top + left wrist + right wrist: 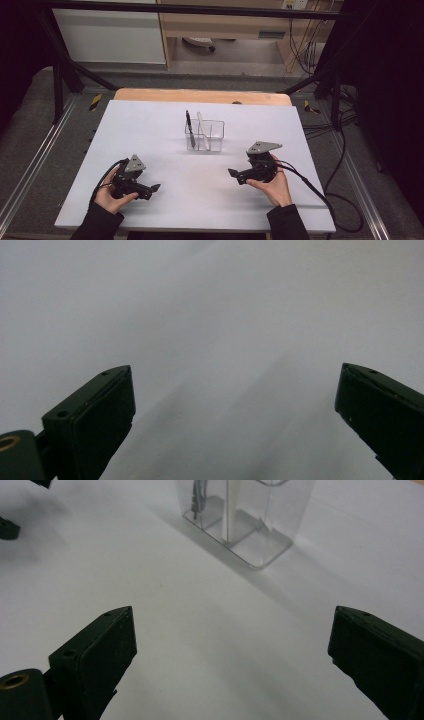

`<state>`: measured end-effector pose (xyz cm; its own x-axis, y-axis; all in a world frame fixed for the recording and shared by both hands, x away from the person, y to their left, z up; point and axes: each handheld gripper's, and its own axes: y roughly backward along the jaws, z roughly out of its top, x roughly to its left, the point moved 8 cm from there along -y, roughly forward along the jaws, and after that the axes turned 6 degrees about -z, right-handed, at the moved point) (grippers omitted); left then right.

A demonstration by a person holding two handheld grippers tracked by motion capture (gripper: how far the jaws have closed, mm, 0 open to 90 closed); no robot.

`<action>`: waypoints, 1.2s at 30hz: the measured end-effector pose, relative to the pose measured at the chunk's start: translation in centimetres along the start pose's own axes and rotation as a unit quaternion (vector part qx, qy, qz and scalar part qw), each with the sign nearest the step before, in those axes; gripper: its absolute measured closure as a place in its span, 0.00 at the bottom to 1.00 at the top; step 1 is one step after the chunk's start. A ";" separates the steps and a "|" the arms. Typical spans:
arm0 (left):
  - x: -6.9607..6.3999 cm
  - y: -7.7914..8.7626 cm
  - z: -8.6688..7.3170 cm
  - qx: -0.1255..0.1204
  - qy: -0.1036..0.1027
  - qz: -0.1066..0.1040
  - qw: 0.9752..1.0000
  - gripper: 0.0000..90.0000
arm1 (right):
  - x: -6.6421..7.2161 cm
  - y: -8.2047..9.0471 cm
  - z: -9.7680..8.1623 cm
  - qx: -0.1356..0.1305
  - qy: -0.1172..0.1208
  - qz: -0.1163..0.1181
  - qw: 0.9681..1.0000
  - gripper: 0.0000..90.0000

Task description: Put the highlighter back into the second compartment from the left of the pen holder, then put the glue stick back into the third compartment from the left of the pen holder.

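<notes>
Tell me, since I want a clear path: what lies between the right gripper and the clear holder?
Nothing: bare white table runs from the right gripper to the holder, as the right gripper view shows.

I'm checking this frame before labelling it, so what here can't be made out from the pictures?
- Pen in the clear holder: high view, too small to read its type or tip; right gripper view, the top edge cuts it off.
- Holder's top: cut off by the top edge in the right gripper view.
- Small dark spot on the wooden table's far edge: too small to identify.
</notes>
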<state>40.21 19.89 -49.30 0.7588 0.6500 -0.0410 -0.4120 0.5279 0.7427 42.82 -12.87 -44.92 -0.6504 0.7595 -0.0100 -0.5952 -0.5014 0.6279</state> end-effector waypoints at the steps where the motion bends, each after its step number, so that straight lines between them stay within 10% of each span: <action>1: 0.0 0.0 0.0 0.000 0.000 -0.001 1.000 0.03 | -0.2 0.2 -0.4 0.004 0.002 -0.004 1.000 0.07; 11: 0.1 0.0 -0.1 0.001 -0.001 0.000 1.000 0.03 | -2.3 2.6 -3.2 0.014 -0.013 -0.030 0.999 0.17; 36: -0.3 -0.2 0.0 0.003 -0.005 -0.005 1.000 0.03 | -5.7 5.4 -9.1 0.045 -0.017 -0.064 0.997 0.98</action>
<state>40.06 19.61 -49.46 0.7686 0.6383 -0.0419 -0.4006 0.5315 0.7463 39.01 -23.67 -48.56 -0.5548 0.8291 -0.0694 -0.6268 -0.3616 0.6902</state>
